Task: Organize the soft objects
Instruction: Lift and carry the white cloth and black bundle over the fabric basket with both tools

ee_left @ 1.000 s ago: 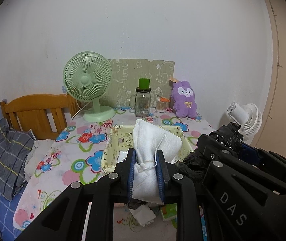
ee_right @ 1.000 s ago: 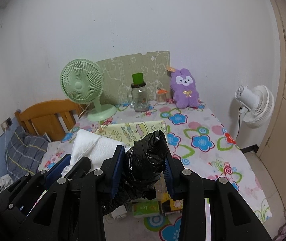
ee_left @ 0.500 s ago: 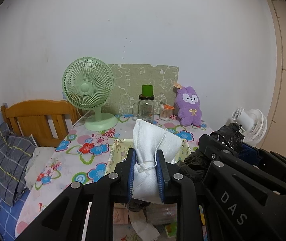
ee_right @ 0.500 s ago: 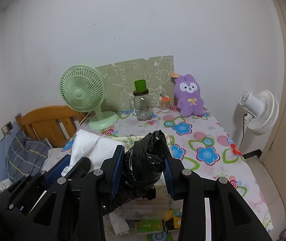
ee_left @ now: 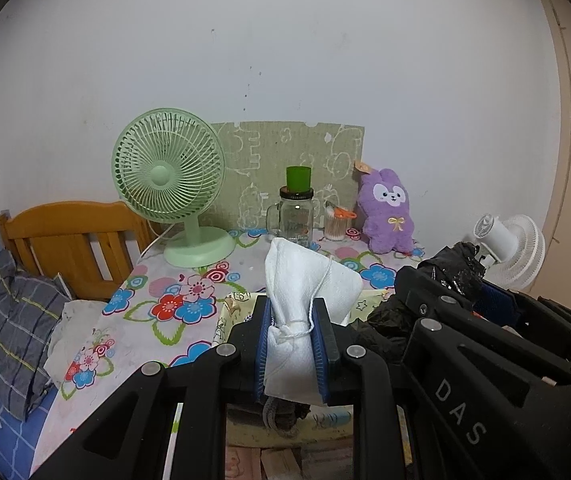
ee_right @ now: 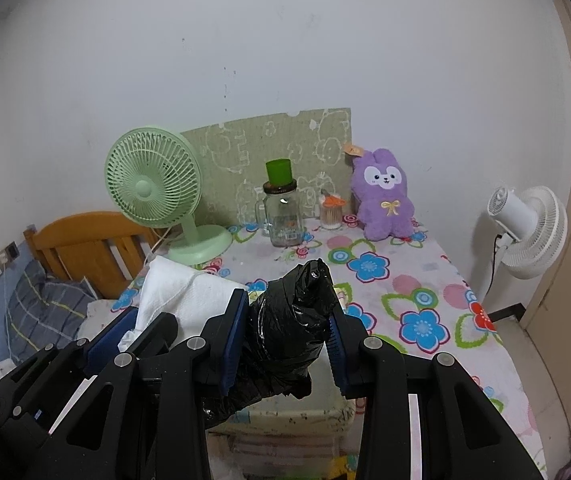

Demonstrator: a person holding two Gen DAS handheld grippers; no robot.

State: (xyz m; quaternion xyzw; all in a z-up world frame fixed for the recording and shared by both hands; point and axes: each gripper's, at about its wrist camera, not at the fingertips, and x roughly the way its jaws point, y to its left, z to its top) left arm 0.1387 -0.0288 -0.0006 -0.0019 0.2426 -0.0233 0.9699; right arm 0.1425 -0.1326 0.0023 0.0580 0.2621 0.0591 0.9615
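Left gripper (ee_left: 292,340): jaws clamped on a white cloth pouch (ee_left: 305,300) at its string-tied neck; blue pads press both sides, and the pouch top stands up above the fingers.
Right gripper (ee_right: 285,336): jaws clamped on a black plastic-wrapped bundle (ee_right: 291,320); wrapping bulges above and hangs below the blue pads.
Relative position: the two grippers sit side by side, left one to the left; each shows at the edge of the other's view.
Pouch and bundle: both held in the air above the near edge of the table.
Storage box (ee_left: 235,312): yellow-green printed box, directly beyond and below the grippers, largely hidden by them.
Table (ee_right: 417,292): covered with a floral cloth.
Far edge of table, left to right: green desk fan (ee_left: 169,176); glass jar (ee_right: 283,216) with a green cup on its lid; small container of cotton swabs (ee_right: 331,214); purple plush rabbit (ee_right: 383,196).
Wall side: a printed green board (ee_left: 285,148) leans behind these items.
Left of table: wooden headboard (ee_left: 69,236), plaid pillow (ee_left: 9,328).
Right of table: white standing fan (ee_right: 525,228).
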